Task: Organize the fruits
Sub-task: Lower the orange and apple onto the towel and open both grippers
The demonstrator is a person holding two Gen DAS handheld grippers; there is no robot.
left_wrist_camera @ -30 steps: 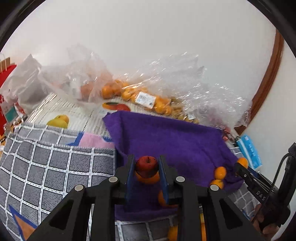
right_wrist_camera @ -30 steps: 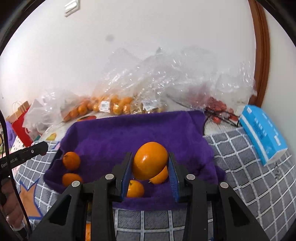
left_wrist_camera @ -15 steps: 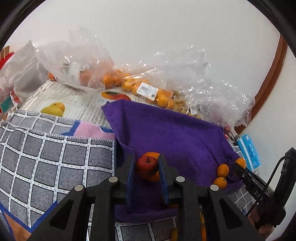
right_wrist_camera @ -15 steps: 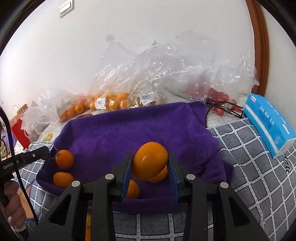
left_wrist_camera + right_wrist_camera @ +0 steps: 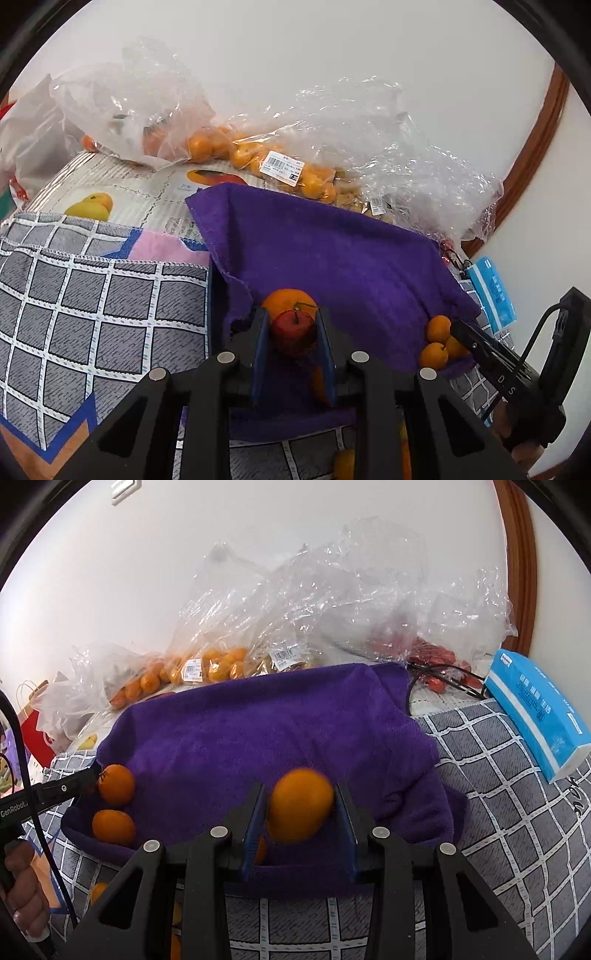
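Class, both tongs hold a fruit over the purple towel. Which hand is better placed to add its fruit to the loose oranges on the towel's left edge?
Left, probably: the left tongs hold the red apple right beside the large orange there.

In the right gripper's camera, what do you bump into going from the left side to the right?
Red paper bag → two loose oranges on the purple towel → big orange held in the right gripper → blue tissue pack.

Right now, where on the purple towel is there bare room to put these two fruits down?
The purple towel is bare across its middle and far half, up to the bagged oranges. Crowded spots: loose oranges at its left edge and by the near hem.
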